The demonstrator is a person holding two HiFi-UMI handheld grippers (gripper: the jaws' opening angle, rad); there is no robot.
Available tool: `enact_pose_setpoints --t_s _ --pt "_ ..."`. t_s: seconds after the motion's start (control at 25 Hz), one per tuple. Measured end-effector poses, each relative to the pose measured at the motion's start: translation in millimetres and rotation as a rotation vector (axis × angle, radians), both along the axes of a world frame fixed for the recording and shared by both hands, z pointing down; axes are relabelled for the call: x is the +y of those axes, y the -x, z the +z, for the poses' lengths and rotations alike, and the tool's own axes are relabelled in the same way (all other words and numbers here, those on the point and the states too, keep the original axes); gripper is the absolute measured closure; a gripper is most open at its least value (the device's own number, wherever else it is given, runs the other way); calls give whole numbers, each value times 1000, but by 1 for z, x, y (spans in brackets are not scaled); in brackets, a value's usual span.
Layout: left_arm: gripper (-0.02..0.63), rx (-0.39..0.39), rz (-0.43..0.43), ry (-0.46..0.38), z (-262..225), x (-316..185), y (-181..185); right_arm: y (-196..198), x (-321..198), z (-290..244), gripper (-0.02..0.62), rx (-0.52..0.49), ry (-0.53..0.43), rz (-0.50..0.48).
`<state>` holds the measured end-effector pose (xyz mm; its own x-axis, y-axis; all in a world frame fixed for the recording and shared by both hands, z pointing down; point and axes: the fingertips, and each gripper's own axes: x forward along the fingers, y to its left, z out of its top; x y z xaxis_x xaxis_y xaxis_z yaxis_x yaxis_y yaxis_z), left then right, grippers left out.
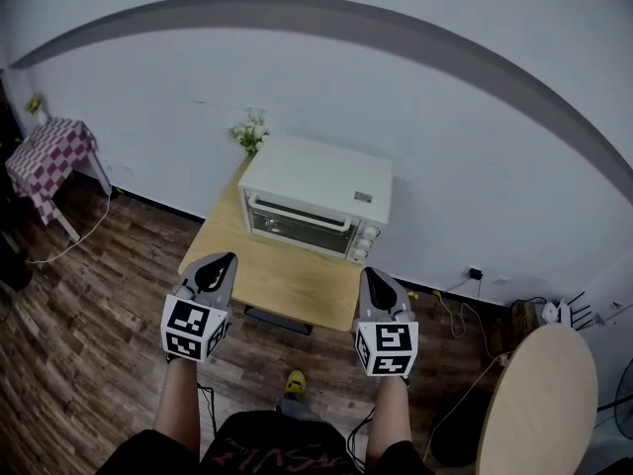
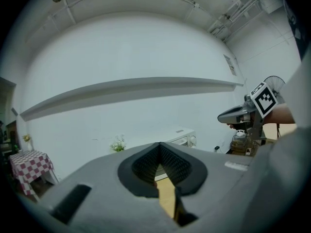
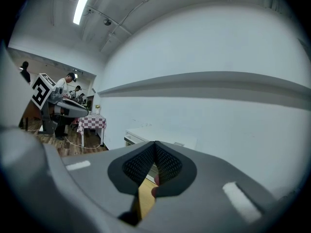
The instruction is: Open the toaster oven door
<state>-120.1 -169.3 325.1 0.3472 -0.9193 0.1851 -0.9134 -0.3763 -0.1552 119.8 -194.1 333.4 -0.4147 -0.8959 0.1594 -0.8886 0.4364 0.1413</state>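
A white toaster oven (image 1: 316,196) stands at the back of a small wooden table (image 1: 287,277) against the wall, its glass door closed and its knobs on the right. My left gripper (image 1: 224,259) hovers over the table's near left corner, jaws shut and empty. Over the near right corner my right gripper (image 1: 368,273) is shut too, holding nothing. Both point toward the oven from well short of it. In the left gripper view the oven (image 2: 180,137) shows just past the closed jaw tips (image 2: 159,144); the right gripper view has it (image 3: 146,136) behind its closed tips (image 3: 155,143).
A small bunch of white flowers (image 1: 249,130) stands left of the oven. A checkered-cloth table (image 1: 49,156) is at the far left, a round wooden tabletop (image 1: 539,404) at the lower right. Cables and a socket (image 1: 475,273) lie by the wall. Wooden floor surrounds the table.
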Motion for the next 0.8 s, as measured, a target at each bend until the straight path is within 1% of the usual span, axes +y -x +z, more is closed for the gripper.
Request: enact_pose_setpoints --t_s 0.2,0.36,0.48,0.64,0.8 --pt "607 -29 -24 28 9 -45 1 3 -49 10 584 20 12 -44" --pt "607 -68 -26 54 16 -79 -3 6 -86 21 584 33 36 -75" --pt "607 -80 -32 63 18 -104 -3 10 -111 27 584 39 44 -98" --pt "607 -119 -45 79 26 -134 -4 10 -139 38 584 34 62 -124" --pt "607 -149 -55 87 28 -158 0 15 -160 46 583 52 71 -162"
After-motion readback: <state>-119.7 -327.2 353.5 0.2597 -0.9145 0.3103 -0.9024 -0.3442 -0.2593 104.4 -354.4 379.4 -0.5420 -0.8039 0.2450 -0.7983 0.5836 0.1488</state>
